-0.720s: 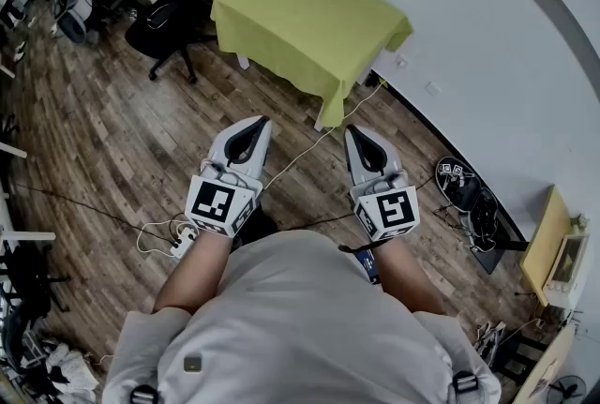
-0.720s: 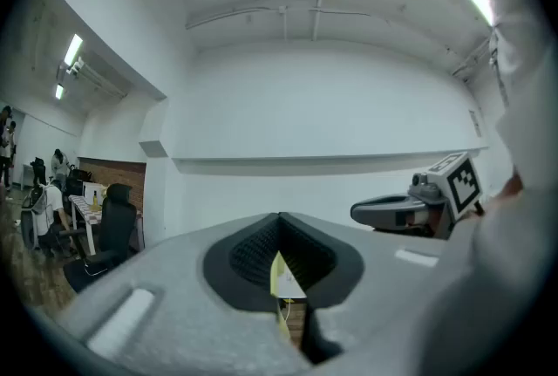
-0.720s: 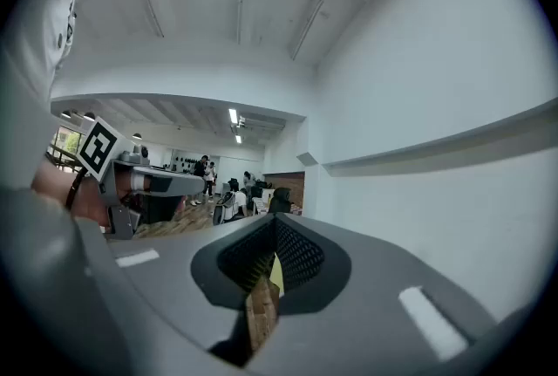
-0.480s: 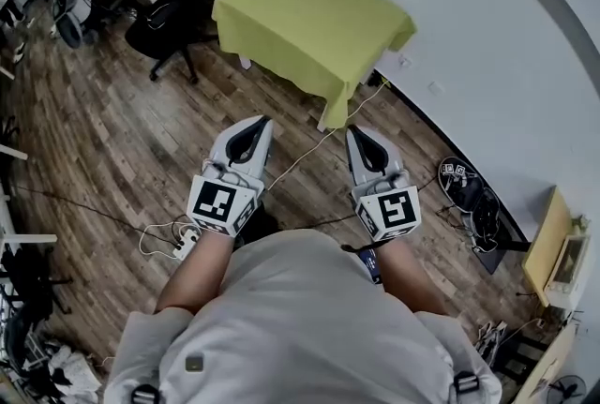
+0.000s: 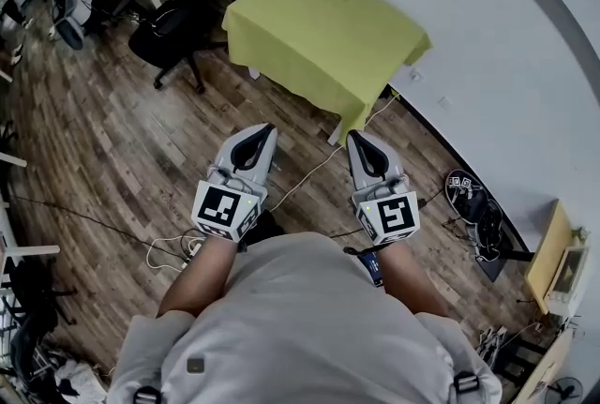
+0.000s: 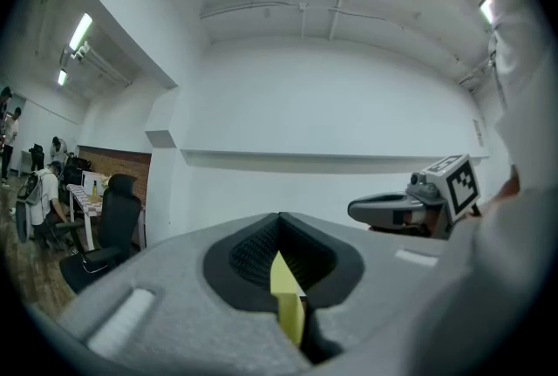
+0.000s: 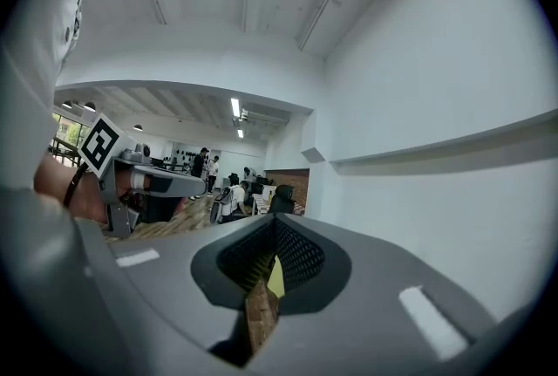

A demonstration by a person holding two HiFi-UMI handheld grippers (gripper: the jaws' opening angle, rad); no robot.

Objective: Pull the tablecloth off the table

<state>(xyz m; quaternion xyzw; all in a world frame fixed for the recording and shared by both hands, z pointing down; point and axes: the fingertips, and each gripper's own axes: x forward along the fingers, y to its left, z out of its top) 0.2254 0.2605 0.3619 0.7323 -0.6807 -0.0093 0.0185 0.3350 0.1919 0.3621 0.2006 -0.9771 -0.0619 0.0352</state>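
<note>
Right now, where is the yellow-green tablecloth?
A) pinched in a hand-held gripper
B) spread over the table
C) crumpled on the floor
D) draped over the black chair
B: the tablecloth lies spread flat with its edges hanging down. The left hand-held gripper and the right hand-held gripper are both short of it.

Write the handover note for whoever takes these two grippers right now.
Left gripper: jaws together, empty, held level in front of the body.
Right gripper: the same, shut and empty.
Tablecloth: yellow-green, spread fully over the table by the white wall, ahead of both grippers and clear of them.
Done: nothing; the cloth has not been gripped.
Left: step up to the table, open the jaws, grip the near hanging edge and pull the cloth off.
</note>
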